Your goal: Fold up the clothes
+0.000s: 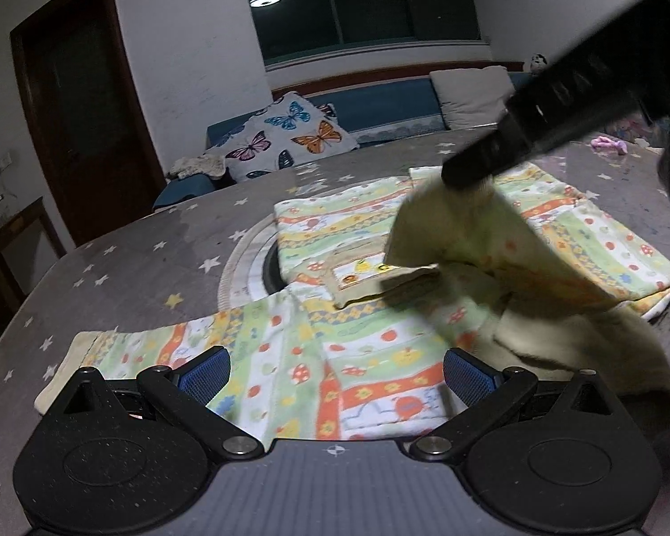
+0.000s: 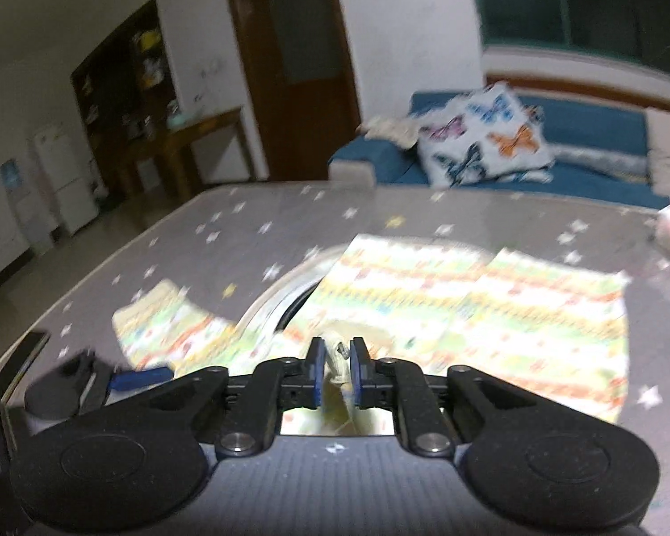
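Note:
A child's patterned garment [image 1: 330,228] with green, orange and white stripes lies spread on the grey star-print table [image 1: 134,268]. One sleeve [image 1: 156,348] stretches to the left, just in front of my left gripper [image 1: 335,357], which hovers open over the hem with nothing between its fingers. My right gripper [image 1: 464,176] reaches in from the upper right, and the other side of the garment [image 1: 469,241] hangs from its tip, raised over the body with the pale yellow lining showing. In the right wrist view the right gripper [image 2: 335,348] stands narrow on a strip of that cloth [image 2: 337,357].
A round inset ring [image 1: 245,263] in the table lies partly under the garment. Behind the table stands a blue sofa [image 1: 379,107] with a butterfly pillow [image 1: 286,134] and a grey cushion [image 1: 469,94]. A pink item [image 1: 607,145] lies far right. The table edge curves at left.

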`<state>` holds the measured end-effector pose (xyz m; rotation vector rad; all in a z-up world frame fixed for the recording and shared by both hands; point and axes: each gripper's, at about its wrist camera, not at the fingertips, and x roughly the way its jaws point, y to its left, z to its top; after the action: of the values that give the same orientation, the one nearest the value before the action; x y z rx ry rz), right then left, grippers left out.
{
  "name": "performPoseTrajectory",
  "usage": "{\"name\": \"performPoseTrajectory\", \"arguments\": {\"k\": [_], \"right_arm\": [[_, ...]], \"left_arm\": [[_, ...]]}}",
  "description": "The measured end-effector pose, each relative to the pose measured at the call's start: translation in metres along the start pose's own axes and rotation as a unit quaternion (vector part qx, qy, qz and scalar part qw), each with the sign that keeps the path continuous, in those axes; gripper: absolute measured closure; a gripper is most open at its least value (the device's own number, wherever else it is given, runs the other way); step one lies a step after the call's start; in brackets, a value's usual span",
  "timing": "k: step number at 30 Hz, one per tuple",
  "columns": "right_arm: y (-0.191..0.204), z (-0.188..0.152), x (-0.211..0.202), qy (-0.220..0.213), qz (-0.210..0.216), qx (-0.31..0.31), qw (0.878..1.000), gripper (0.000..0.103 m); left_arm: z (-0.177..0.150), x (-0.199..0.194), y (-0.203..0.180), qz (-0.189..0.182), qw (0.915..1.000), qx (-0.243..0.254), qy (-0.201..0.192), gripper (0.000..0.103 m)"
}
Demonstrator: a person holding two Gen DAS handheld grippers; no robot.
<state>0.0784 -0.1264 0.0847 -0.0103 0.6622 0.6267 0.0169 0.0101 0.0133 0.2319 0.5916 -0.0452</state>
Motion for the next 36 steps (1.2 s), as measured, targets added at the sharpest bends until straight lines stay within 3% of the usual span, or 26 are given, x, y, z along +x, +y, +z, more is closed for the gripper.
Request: {"name": "performPoseTrajectory", "arguments": {"k": [2,16,26,32,36], "right_arm": [[0.003,-0.006,-0.007,0.004,0.003,-0.007,1.000,0.076],[-0.087,-0.074,-0.040,0.094,-0.110,0.020,0.989,0.076],[-0.105,-0.049,-0.030,0.051,-0.111,0.027,0.992,0.076],[-0.126,-0.051,-0.007,0.061,-0.120,0.045,0.990,0.076],[-0.117,-0.050,-0.011,0.061,-0.125,0.031,0.990,0.071]], "left_arm": [[0.000,-0.001,0.004,0.004,1.0000,-0.003,0.001,0.000],[0.023,0.004,0.001,0.007,0.9998,-0.010,-0.016,0.000],[0.038,0.042,-0.023,0.008,0.9998,0.020,-0.001,0.000],[0.032,0.062,-0.024,0.018,0.9993,0.026,0.020,0.000],[0.030,0.060,-0.020,0.016,0.9995,0.023,0.017,0.000]]}}
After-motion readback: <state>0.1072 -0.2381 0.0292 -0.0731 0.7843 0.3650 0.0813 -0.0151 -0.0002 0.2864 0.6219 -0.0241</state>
